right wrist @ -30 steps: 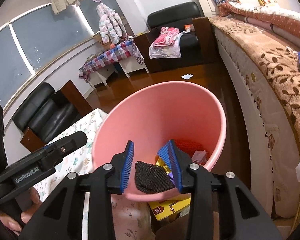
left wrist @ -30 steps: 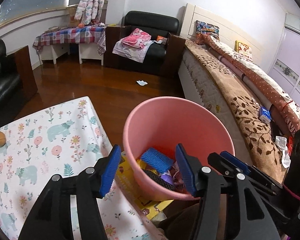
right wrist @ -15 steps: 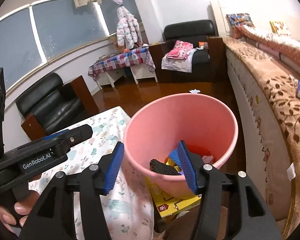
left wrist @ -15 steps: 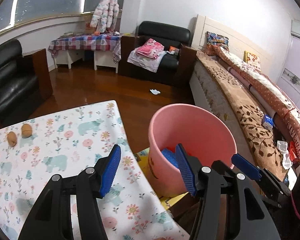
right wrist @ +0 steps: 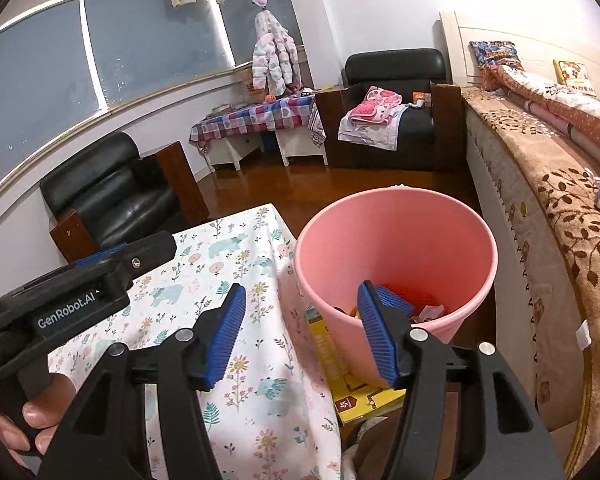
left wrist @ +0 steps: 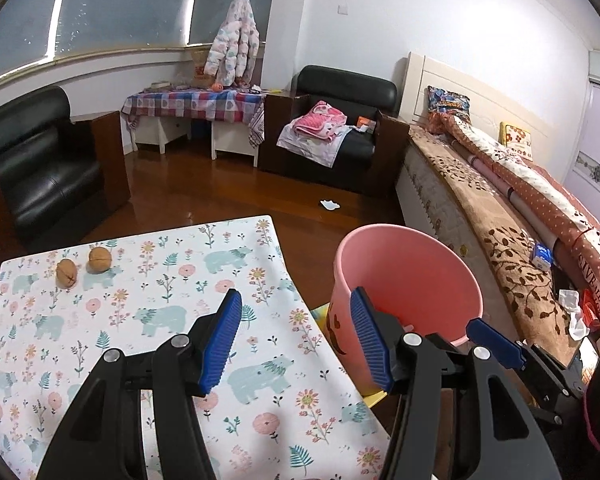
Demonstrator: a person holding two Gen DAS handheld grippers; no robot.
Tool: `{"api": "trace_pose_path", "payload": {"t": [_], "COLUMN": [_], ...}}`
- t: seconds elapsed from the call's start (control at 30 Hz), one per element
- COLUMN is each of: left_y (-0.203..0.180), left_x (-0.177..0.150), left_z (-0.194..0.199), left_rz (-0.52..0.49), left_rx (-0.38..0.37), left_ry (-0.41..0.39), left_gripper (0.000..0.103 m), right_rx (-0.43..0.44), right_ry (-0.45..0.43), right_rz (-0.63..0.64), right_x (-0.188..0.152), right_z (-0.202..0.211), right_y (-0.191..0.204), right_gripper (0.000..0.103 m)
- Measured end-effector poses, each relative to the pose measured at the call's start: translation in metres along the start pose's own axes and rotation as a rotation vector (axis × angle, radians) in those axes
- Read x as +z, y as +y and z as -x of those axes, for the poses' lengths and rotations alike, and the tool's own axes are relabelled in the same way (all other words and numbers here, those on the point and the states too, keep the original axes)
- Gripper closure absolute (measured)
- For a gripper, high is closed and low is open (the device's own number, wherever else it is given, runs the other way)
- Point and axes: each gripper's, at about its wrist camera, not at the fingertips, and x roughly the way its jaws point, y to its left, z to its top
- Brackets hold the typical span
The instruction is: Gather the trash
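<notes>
A pink bin [left wrist: 410, 276] stands beside the table's right edge; it also shows in the right wrist view [right wrist: 396, 240], with several pieces of trash [right wrist: 404, 300] at its bottom. My left gripper [left wrist: 296, 340] is open and empty above the table's right edge, just left of the bin. My right gripper [right wrist: 302, 334] is open and empty, held above the gap between table and bin. Two walnuts [left wrist: 83, 266] lie on the floral tablecloth [left wrist: 148, 320] at the far left.
A yellow box [right wrist: 340, 376] lies under the bin. A bed [left wrist: 500, 216] runs along the right. Black armchairs [left wrist: 40, 172] stand at the left and back. A white scrap [left wrist: 329, 204] lies on the wooden floor.
Both grippers have pulled back and up away from the bin. My right gripper has opened wide and the black mesh piece it held lies in the bin.
</notes>
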Motion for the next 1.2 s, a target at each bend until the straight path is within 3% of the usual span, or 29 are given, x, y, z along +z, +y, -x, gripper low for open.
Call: {"api": "trace_pose_path", "payload": {"t": [1.2], "left_y": [0.01], "left_x": [-0.007], "left_z": [0.017], "left_rz": [0.013], "left_rx": [0.007], "left_ry": [-0.017], "left_gripper": [0.048], "right_rx": [-0.035], "right_ry": [-0.043], "right_rz": [0.022], "right_x": [0.0], "right_z": [0.02], "right_y": [0.018], "right_gripper": [0.044]}}
